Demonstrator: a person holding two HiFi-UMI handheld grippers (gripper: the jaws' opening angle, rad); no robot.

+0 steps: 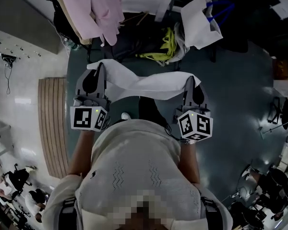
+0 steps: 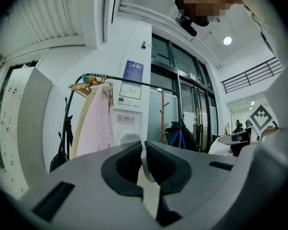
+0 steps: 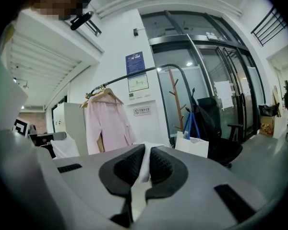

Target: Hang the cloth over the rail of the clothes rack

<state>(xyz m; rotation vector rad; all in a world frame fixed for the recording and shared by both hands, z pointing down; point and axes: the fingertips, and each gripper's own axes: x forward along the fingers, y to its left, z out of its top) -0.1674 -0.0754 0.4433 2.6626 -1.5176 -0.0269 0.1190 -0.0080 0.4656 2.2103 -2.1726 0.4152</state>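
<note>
A white cloth (image 1: 144,84) hangs stretched between my two grippers in front of the person's chest. My left gripper (image 1: 97,67) is shut on its left end, and the cloth (image 2: 145,176) shows pinched between the jaws. My right gripper (image 1: 191,83) is shut on the right end, with a fold of cloth (image 3: 143,169) squeezed between its pads. The clothes rack's black rail (image 2: 134,83) stands ahead at some distance, and it also arches across the right gripper view as the rail (image 3: 149,71). A pink shirt (image 3: 105,121) hangs from it on a wooden hanger.
A white bag with blue handles (image 1: 201,18) sits on a dark chair beyond the cloth. Yellow-green fabric (image 1: 165,44) lies near it. A pink garment (image 1: 98,8) hangs at the top left. A wooden coat stand (image 3: 175,104) and glass doors (image 3: 221,90) lie ahead. A slatted bench (image 1: 53,123) stands left.
</note>
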